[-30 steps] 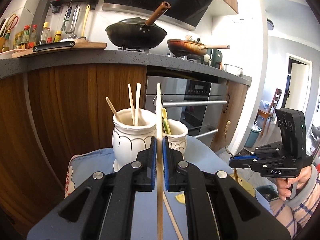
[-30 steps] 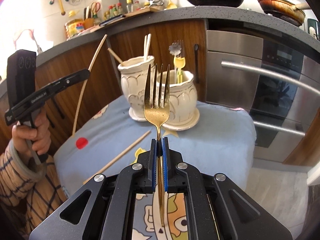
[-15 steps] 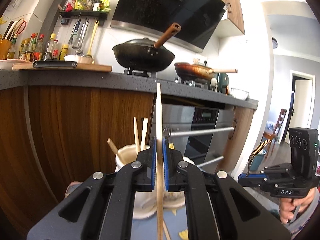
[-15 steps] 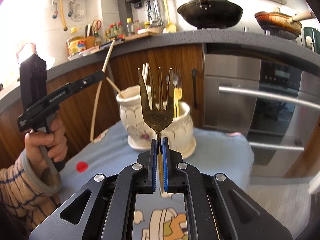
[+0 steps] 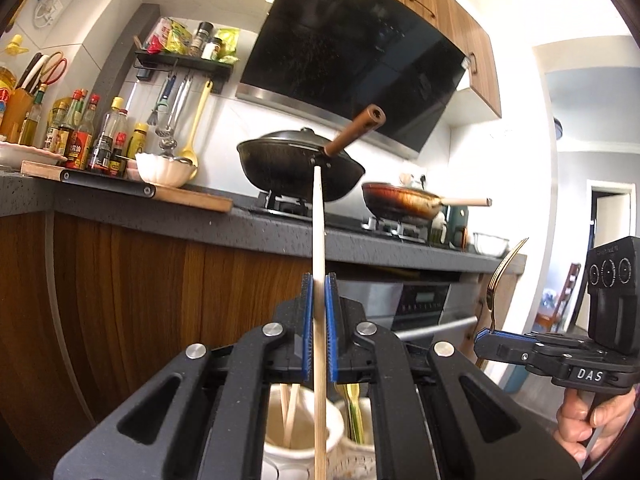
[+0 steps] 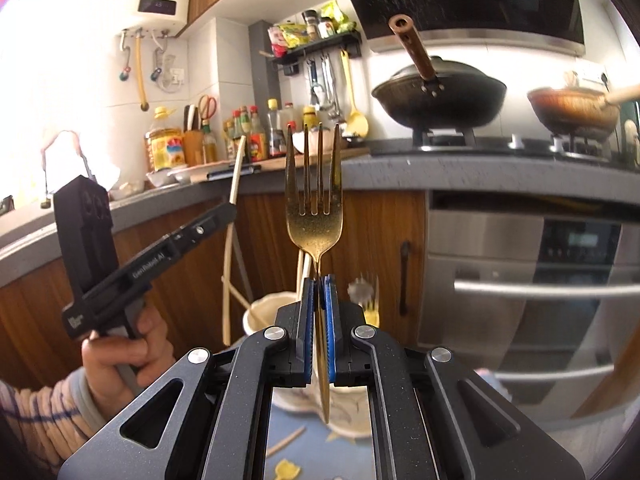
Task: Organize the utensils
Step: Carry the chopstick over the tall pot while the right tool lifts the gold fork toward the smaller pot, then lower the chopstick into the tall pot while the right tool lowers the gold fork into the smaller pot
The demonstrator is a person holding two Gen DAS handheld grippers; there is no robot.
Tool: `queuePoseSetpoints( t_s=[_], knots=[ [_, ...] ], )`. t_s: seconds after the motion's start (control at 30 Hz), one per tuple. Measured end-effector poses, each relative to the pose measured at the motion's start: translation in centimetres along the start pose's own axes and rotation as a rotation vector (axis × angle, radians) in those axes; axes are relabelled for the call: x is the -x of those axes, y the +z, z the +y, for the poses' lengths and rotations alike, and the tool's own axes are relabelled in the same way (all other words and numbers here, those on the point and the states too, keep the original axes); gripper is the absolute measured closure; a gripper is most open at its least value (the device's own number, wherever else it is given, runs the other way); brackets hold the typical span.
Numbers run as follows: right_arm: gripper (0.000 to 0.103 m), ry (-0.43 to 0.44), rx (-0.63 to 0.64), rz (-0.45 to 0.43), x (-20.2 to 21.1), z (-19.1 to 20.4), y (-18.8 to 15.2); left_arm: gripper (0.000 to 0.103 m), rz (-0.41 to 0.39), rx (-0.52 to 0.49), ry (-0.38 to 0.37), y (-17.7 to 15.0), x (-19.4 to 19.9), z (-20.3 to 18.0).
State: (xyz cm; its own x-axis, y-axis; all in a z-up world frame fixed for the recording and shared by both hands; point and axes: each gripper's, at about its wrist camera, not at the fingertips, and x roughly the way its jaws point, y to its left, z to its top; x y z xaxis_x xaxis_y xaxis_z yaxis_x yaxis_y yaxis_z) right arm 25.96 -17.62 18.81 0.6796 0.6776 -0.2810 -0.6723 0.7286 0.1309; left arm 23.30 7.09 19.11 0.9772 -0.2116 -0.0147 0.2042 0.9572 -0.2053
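A chopstick (image 5: 318, 240) is clamped upright in the left gripper (image 5: 319, 312), a fork (image 6: 314, 200) in the right gripper (image 6: 319, 312); each should be lowered vertically into its own near white pot (image 5: 296, 436).

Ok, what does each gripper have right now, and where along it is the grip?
The left gripper clamps a wooden chopstick around mid-length, standing upright. The right gripper clamps a gold fork on its handle just below the head, tines up.

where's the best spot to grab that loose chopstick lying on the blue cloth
Grip the loose chopstick near its middle, coming straight down with the jaws across its width. It lies flat and slanted on the cloth, thin and bare, with nothing touching it in the part that shows.
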Motion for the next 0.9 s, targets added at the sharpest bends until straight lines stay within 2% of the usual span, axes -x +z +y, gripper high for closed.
queuePoseSetpoints(
  t_s=[0.2,0.3,0.57,0.9],
  knots=[
    [0.097,0.013,0.005,-0.036,-1.1,0.1,1.1,0.097,-0.066,0.008,0.041,0.1,-1.3,0.1],
    [0.097,-0.007,0.019,-0.045,-1.9,0.1,1.6,0.097,-0.078,-0.031,0.068,-0.3,-2.2,-0.2],
    [0.097,-0.056,-0.003,-0.041,-4.0,-1.3,1.5,0.097,-0.048,-0.073,0.115,-2.9,-3.8,-0.7],
    [0.097,-0.098,0.016,0.080,-7.1,-1.6,-1.6,0.097,0.035,-0.112,0.147,-6.0,-4.1,-1.7]
  ],
)
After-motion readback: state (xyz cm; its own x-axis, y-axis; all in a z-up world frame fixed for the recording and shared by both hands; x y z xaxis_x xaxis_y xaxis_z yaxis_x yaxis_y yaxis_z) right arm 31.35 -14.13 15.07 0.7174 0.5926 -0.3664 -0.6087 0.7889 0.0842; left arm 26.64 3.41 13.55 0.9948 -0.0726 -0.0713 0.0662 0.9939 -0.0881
